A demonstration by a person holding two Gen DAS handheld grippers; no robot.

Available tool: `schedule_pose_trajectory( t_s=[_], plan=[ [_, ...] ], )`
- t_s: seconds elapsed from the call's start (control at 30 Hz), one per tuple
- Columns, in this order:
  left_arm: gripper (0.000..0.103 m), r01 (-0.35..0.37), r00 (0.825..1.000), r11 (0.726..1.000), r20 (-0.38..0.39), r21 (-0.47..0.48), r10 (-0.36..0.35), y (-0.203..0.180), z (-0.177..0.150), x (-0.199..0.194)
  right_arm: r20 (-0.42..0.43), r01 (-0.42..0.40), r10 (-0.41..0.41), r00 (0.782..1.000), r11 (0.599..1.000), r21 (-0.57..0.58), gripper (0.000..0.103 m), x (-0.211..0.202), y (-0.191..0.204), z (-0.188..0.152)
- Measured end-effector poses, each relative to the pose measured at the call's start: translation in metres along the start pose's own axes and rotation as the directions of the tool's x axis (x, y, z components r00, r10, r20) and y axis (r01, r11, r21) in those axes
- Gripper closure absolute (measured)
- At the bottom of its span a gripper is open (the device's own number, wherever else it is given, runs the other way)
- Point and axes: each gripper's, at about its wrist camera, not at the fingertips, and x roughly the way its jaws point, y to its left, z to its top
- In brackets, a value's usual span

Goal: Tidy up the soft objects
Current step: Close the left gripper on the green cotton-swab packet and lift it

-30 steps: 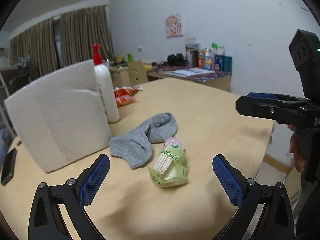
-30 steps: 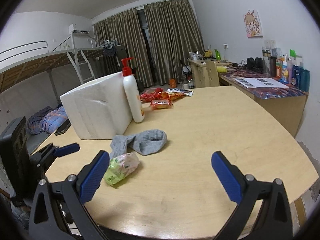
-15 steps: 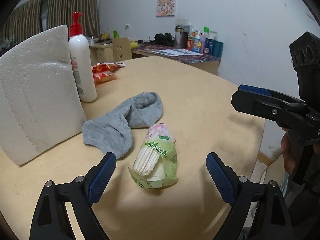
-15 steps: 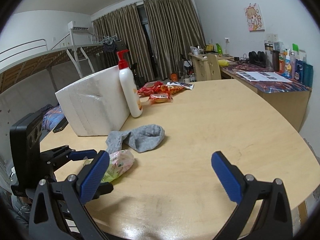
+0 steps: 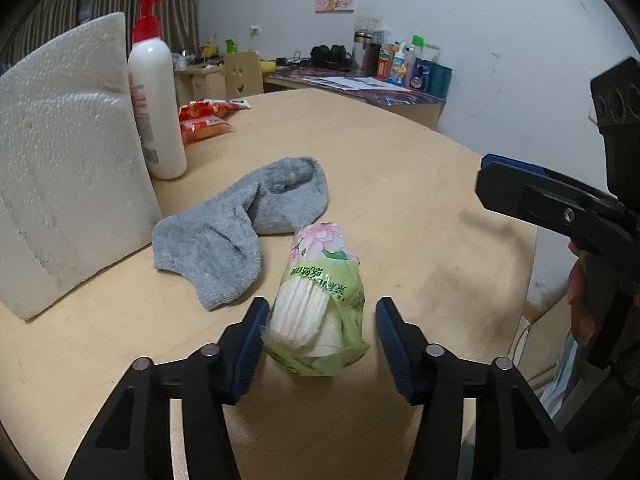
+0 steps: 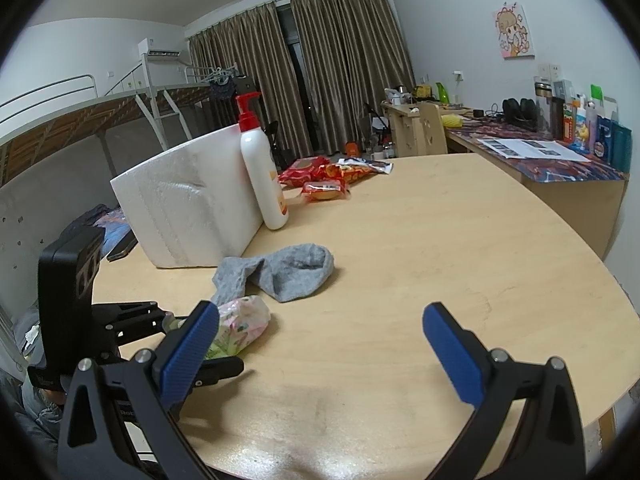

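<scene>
A green tissue pack (image 5: pixel 318 300) with a pink flower print lies on the round wooden table (image 5: pixel 400 184). My left gripper (image 5: pixel 318 334) is open with its blue pads on either side of the pack's near end; the left pad touches or nearly touches it. A grey sock (image 5: pixel 244 224) lies crumpled just behind the pack. In the right wrist view the pack (image 6: pixel 240 326) sits between the left gripper's fingers (image 6: pixel 132 320), with the sock (image 6: pixel 288 270) beyond. My right gripper (image 6: pixel 320 344) is open and empty above the table's near part.
A white foam block (image 5: pixel 60 160) stands at the left, with a white pump bottle (image 5: pixel 158 100) next to it. Red snack packets (image 5: pixel 204 118) lie farther back. The table edge (image 5: pixel 528 248) curves at the right. A cluttered desk (image 6: pixel 560 156) stands against the wall.
My left gripper has moved forward and down to the tissue pack and its jaws have narrowed around it. My right gripper has stayed nearly still.
</scene>
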Motion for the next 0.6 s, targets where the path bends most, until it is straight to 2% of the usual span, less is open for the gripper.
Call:
schedule_pose_trajectory(
  t_s=[0.23,0.53,0.6],
  plan=[
    [0.058,-0.004,1.0,1.0,0.016,0.012,0.004,-0.001,-0.0014,-0.0023,-0.006,0.0,0.0,1.0,1.0,-0.004,0.0,0.0033,-0.0006,-0.0001],
    [0.076,-0.014,0.999,0.999,0.04,0.051,0.012,-0.0071,-0.0016,-0.004,-0.017,-0.007,0.007,1.0,1.0,0.005,0.0,0.0076,-0.0032,-0.0037],
    [0.076,-0.012,0.999,0.999,0.042,0.046,0.01,-0.0066,-0.0012,-0.0039,-0.021,-0.007,0.007,1.0,1.0,0.012,0.0,0.0082,-0.0047,-0.0042]
  ],
)
